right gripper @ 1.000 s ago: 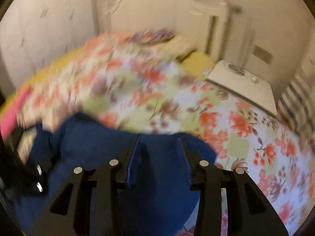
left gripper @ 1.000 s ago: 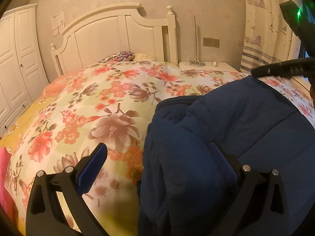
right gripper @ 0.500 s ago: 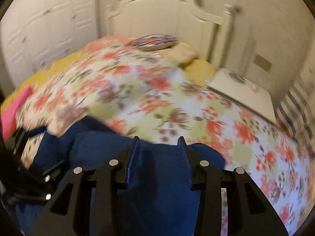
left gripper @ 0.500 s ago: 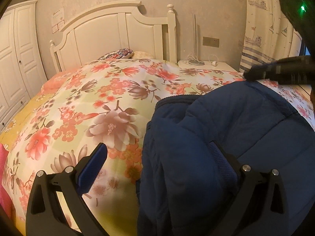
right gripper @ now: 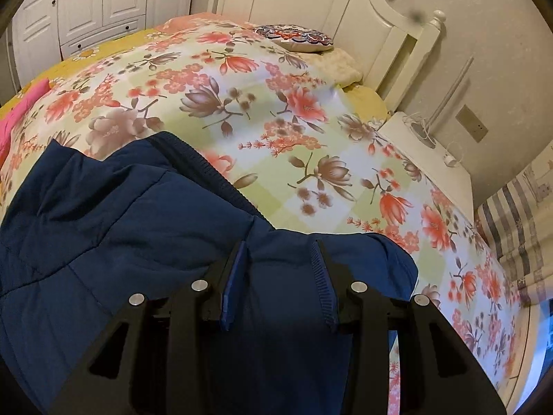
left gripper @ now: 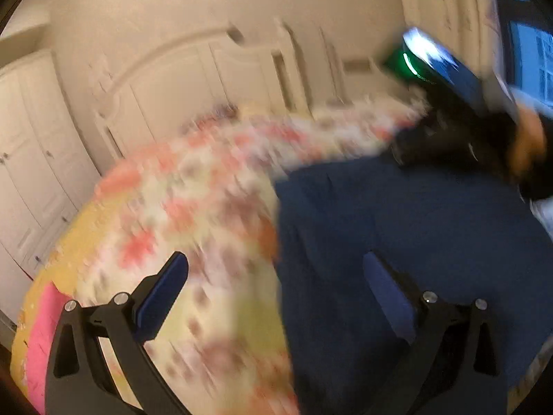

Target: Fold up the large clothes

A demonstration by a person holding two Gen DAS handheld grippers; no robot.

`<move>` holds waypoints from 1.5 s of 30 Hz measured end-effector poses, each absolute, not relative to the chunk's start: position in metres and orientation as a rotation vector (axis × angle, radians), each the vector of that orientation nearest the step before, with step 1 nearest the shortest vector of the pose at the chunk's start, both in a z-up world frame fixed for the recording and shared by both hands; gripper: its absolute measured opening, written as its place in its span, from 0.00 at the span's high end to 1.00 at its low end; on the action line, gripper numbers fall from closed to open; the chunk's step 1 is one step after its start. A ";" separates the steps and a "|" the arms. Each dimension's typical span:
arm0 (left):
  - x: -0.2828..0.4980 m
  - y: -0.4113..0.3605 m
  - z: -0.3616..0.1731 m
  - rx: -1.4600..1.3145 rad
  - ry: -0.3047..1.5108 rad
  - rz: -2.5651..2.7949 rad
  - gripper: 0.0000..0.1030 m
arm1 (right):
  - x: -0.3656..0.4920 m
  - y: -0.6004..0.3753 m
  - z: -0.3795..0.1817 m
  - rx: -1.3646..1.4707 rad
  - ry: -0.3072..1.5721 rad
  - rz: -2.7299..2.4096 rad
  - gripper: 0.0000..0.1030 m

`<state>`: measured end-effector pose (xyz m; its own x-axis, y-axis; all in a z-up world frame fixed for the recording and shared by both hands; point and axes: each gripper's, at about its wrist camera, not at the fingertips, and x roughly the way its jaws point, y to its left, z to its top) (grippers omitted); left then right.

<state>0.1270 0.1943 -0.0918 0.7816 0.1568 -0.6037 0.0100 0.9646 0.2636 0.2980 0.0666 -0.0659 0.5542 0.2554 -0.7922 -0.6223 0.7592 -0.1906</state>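
Right wrist view: my right gripper [right gripper: 280, 283] is pinched on a thick fold of the jacket [right gripper: 138, 228].

Its jaws sit narrow with navy cloth bunched between the pads. The jacket lies on the bed [right gripper: 311, 159], its bulk spreading left from that hold toward my other hand. My left gripper [left gripper: 276, 294] gapes wide, 1 finger over quilt and 1 over cloth, holding nothing; I judge it nearer the loose edge.
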 end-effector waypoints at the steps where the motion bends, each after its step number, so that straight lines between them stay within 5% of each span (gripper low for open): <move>1: 0.124 0.197 -0.102 0.247 0.693 0.097 0.02 | 0.296 0.067 -0.062 -0.481 0.829 0.553 0.62; 8: 0.116 0.235 -0.132 -0.060 0.741 0.082 0.02 | 0.239 0.104 -0.012 -0.482 0.673 0.751 0.62; 15: 0.118 0.238 -0.135 -0.080 0.756 0.086 0.02 | 0.216 0.187 -0.082 -0.867 0.743 0.683 0.62; 21: 0.114 0.251 -0.126 -0.218 0.791 0.019 0.03 | 0.201 0.151 -0.040 -0.668 0.729 0.786 0.61; 22: 0.112 0.258 -0.123 -0.283 0.796 -0.021 0.03 | 0.195 0.133 -0.026 -0.580 0.707 0.806 0.54; 23: 0.111 0.262 -0.122 -0.327 0.798 -0.050 0.03 | 0.193 0.115 -0.016 -0.513 0.690 0.803 0.31; 25: 0.107 0.268 -0.118 -0.406 0.795 -0.113 0.03 | 0.185 0.058 0.005 -0.321 0.630 0.739 0.04; 34: 0.128 0.260 -0.132 -0.517 0.942 -0.225 0.02 | 0.176 -0.104 -0.070 0.279 0.939 0.777 0.04; 45: 0.131 0.267 -0.166 -0.618 0.993 -0.331 0.02 | 0.165 -0.070 -0.137 0.465 1.101 0.959 0.04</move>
<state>0.1313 0.2673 -0.1659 0.5166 -0.5259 -0.6757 -0.0155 0.7833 -0.6215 0.1651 -0.0698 -0.1371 0.1266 0.8350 -0.5355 -0.4161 0.5348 0.7355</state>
